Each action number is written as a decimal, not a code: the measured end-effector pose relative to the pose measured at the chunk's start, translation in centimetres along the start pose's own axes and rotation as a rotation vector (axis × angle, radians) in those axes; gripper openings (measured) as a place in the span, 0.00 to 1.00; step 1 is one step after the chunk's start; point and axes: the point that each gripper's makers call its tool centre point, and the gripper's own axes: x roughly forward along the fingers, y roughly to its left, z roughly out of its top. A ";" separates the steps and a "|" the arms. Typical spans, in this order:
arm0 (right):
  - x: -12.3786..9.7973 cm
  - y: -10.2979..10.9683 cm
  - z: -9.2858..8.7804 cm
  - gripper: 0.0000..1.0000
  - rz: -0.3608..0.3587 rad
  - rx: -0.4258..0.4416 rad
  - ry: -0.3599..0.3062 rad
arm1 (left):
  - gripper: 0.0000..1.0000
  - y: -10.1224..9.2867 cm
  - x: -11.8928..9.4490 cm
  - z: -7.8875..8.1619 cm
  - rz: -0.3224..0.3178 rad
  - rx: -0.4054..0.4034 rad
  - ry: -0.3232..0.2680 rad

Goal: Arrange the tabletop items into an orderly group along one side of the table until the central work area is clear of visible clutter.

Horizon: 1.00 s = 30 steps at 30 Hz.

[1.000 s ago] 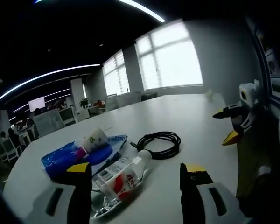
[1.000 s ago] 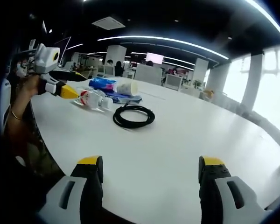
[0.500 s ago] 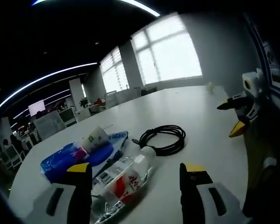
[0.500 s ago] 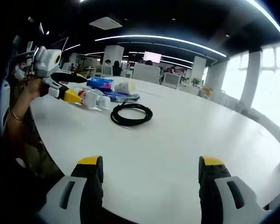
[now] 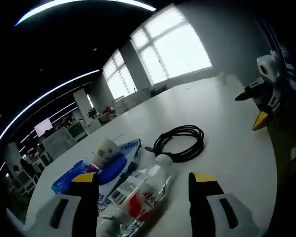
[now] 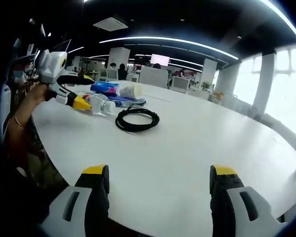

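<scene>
Bottle [image 5: 143,190] between my left gripper [image 5: 143,180] jaws, which stand apart: light, slick, crushable, so I'd clamp mid-body gently.

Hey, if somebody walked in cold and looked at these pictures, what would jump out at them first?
Probably the clutter bunched near one edge of the white table: a plastic bottle lying on its side between the left gripper's open jaws, beside a blue packet. Just beyond lies a coiled black cable.
</scene>
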 end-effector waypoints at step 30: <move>-0.2 -0.1 0.0 0.78 -0.001 0.008 0.001 | 0.67 -1.0 1.1 1.1 0.040 0.186 0.036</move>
